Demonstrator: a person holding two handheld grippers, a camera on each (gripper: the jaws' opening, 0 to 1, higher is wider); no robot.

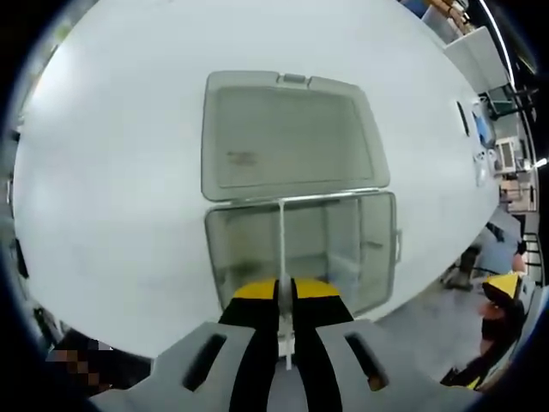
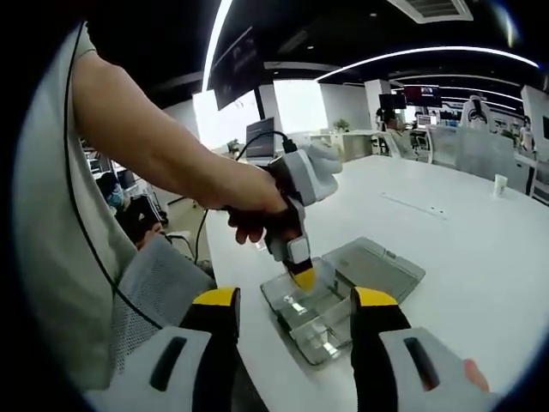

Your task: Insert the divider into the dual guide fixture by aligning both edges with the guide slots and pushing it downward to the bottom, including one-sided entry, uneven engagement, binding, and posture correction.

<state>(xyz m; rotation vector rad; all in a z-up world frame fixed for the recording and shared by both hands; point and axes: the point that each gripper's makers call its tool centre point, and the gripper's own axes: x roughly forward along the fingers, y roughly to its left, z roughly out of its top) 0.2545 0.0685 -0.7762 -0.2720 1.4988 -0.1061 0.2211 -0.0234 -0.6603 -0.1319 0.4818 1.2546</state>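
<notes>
Clear, thin, stiff divider [image 1: 281, 257], pinched at its top edge by the left gripper [image 1: 286, 296] at 6 o'clock, will bind if tilted; right gripper [image 2: 296, 313] jaws open

We saw the divider [image 1: 282, 249], a thin clear panel, standing upright and edge-on down the middle of the fixture [image 1: 369, 257], a clear plastic box open at the top. The box's hinged lid [image 1: 287, 137] lay flat and open just behind it. Both rested on the white desk [image 1: 120, 189].
</notes>
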